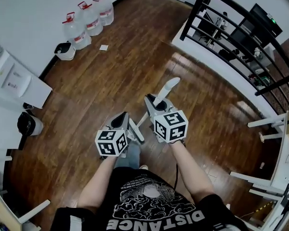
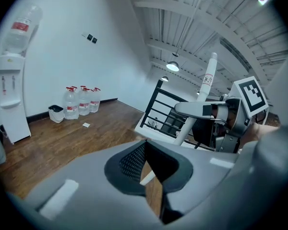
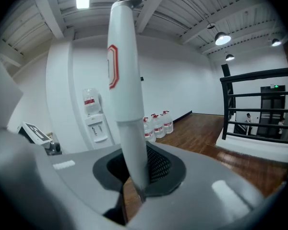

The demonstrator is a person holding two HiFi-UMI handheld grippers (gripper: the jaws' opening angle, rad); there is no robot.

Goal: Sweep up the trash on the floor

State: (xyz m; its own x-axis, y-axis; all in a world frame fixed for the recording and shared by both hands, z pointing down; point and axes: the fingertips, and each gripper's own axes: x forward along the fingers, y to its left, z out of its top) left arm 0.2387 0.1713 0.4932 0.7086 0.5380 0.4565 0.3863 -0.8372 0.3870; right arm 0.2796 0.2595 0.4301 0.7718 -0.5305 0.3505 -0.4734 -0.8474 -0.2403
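Glossy wood floor [image 1: 135,81], smooth white plastic handle [image 3: 122,80] — matt grey fingers [image 3: 221,186]

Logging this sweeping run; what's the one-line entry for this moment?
right gripper: shut on handle | left gripper: open, empty | paper: on floor near bottles, unswept

Head view steeply downward; both gripper views level across the room, sharing water bottles [image 1: 89,18].

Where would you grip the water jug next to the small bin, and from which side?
Grip the red carry handle on top of that water jug, coming from above: it stands upright, and its round body looks too wide for the jaws.
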